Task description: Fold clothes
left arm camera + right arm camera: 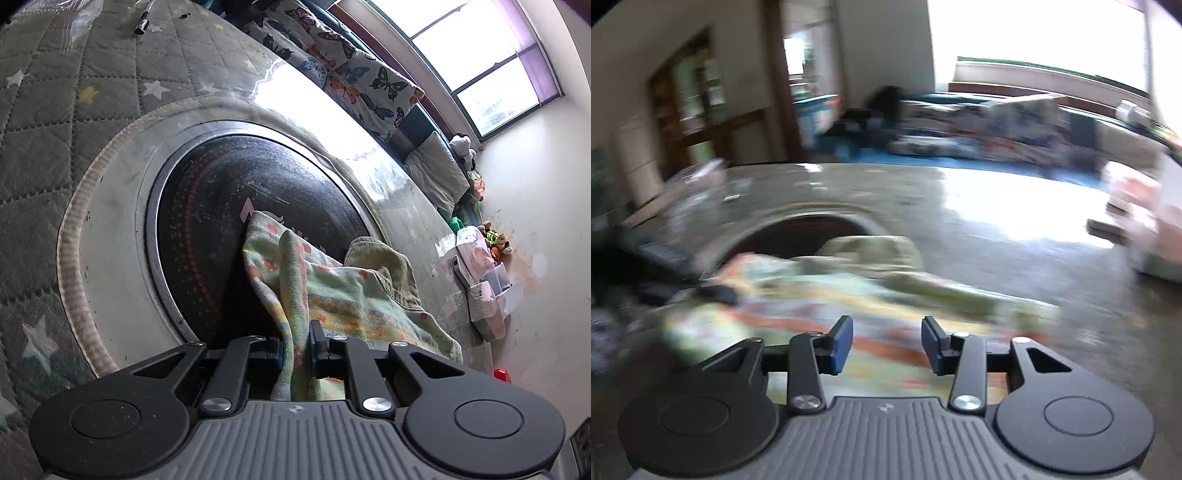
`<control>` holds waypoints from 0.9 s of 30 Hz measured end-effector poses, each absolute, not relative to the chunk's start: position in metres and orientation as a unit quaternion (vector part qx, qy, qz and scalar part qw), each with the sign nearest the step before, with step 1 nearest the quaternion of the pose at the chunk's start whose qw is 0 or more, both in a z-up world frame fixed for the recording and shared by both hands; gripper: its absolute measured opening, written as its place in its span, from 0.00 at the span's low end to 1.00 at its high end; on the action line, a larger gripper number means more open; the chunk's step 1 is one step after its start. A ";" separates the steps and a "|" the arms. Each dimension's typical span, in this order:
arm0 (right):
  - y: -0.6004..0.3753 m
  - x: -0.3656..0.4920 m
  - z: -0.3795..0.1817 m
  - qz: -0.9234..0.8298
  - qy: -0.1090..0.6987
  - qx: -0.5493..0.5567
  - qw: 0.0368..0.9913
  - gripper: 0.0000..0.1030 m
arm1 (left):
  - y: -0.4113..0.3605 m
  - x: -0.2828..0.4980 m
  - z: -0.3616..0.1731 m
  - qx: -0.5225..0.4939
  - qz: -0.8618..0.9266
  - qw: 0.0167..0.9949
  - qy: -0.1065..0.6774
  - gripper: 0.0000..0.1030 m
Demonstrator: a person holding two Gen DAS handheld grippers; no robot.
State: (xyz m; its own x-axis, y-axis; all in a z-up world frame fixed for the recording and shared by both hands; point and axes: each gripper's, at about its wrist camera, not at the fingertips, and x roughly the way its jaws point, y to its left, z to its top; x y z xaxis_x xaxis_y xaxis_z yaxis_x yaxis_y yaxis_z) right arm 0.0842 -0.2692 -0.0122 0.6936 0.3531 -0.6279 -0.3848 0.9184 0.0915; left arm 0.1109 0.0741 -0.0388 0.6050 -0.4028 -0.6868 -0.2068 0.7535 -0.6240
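Work surface is a table under clear plastic over a grey star-print quilted cover (pixel 55 155), with a round black inset disc (pixel 221 206) in a pale ring near the middle. Nearest in the left wrist view, the left gripper (pixel 297 349) is clamped on a bunched fold of the patterned knit garment (pixel 332 291), cloth pinched between the pads and running back under the body. The garment is pale green with orange and yellow bands and lies half on the disc, half toward the table's right edge. One corner is hitched up by the grip. Behind it, touching, sits an olive corduroy piece (pixel 384 258), maybe a second garment or a lining; can't tell which. So I count one knit for sure, one corduroy item, two grippers. Right gripper (pixel 886 343) hovers over the near edge of the same knit (pixel 820 295), jaws partly apart, nothing between the pads; that view is motion-blurred. Handling guess: light, limp, stretchy knit that will sag and drag, not slippery, nothing fragile. Best hold for the right is likely a free hem or corner on the near edge, well apart from the left's pinch, so the cloth can be tensioned flat. Farther off: small boxes (pixel 476 266) at the far right corner, a butterfly-print cushion (pixel 351 74) and window (pixel 480 55) beyond.
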 end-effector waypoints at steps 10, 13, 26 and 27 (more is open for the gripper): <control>-0.325 0.114 -0.038 0.099 0.346 0.021 0.933 0.59 | 0.071 0.112 -0.037 -0.333 -0.059 0.830 0.443 0.14; -0.325 0.119 -0.043 0.103 0.352 0.028 0.930 0.59 | 0.071 0.113 -0.037 -0.331 -0.059 0.830 0.444 0.14; -0.309 0.111 -0.044 0.120 0.340 0.052 0.931 0.10 | 0.065 0.112 -0.033 -0.312 -0.069 0.843 0.433 0.11; -0.311 0.108 -0.041 0.120 0.333 0.059 0.933 0.10 | 0.064 0.112 -0.030 -0.310 -0.072 0.845 0.430 0.11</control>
